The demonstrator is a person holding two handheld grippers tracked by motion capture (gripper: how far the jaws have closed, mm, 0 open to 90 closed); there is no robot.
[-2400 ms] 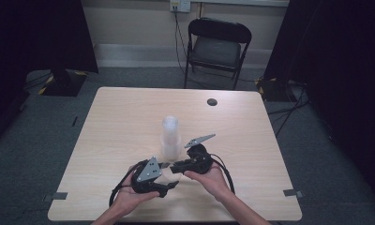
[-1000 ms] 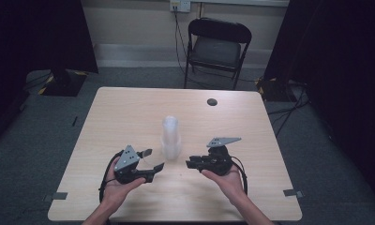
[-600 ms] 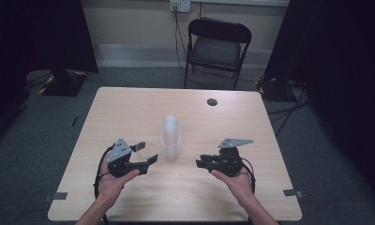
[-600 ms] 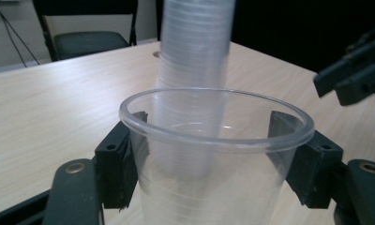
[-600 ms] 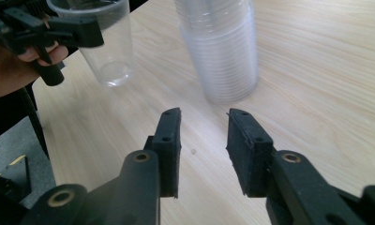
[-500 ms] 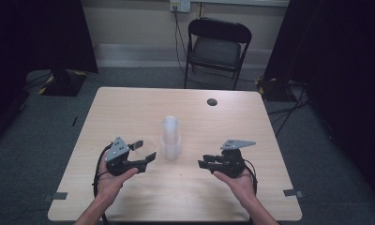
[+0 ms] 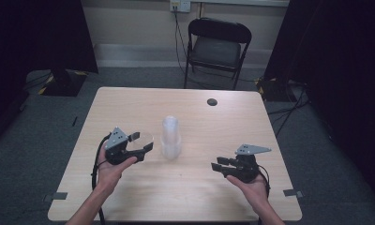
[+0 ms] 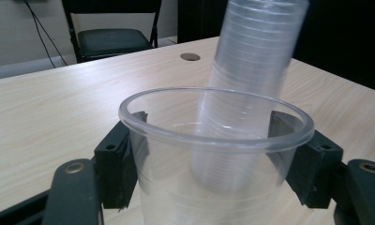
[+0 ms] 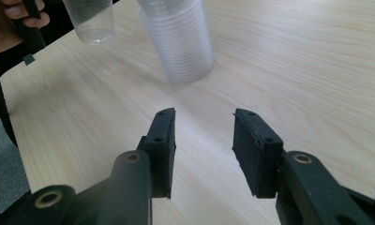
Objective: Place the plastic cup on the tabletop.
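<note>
The left gripper (image 7: 139,145) clamps a clear cup (image 8: 209,154) by its sides, above the worktop (image 7: 129,101) left of the cup stack (image 7: 170,137). Set it down upright, gently. The right gripper (image 9: 202,150), empty, has just been opening.

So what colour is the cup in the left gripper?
Clear, colourless plastic cup; the left gripper view shows it best.
</note>
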